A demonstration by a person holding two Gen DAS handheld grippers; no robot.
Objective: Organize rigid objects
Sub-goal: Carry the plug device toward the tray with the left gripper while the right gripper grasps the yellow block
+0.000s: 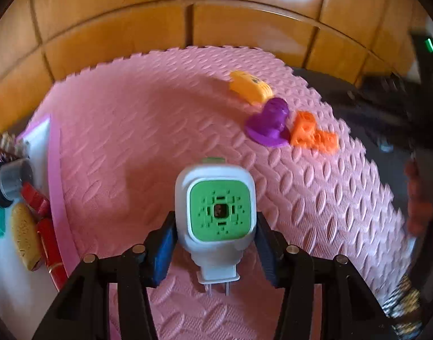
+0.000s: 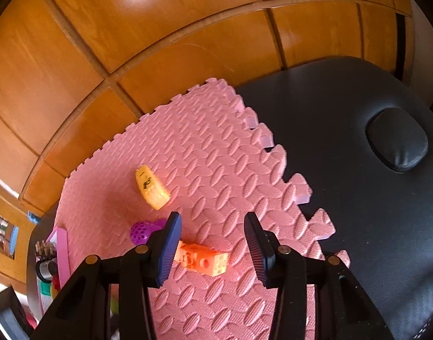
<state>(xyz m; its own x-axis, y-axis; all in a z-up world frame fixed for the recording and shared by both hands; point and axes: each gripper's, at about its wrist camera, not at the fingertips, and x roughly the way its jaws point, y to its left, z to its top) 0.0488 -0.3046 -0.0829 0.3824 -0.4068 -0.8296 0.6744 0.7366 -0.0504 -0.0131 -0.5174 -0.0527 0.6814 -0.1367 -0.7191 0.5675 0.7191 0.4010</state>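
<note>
My left gripper (image 1: 215, 226) is shut on a white plug-in device with a green face (image 1: 216, 212), held above the pink foam mat (image 1: 131, 141); its two metal prongs point down toward me. Farther off on the mat lie a yellow toy (image 1: 250, 87), a purple toy (image 1: 270, 121) and an orange block (image 1: 312, 133). In the right wrist view my right gripper (image 2: 213, 243) stands open above the mat, with the orange block (image 2: 202, 259) lying beyond its left finger, touching neither pad. The purple toy (image 2: 144, 232) and the yellow toy (image 2: 152, 187) lie further left.
A pink-rimmed white tray (image 1: 43, 141) at the mat's left holds several items, among them a grey cylinder (image 1: 10, 180), red pieces and a yellow oblong. A black padded surface (image 2: 358, 170) lies under the mat and to its right. Wooden panels (image 2: 131, 42) stand behind.
</note>
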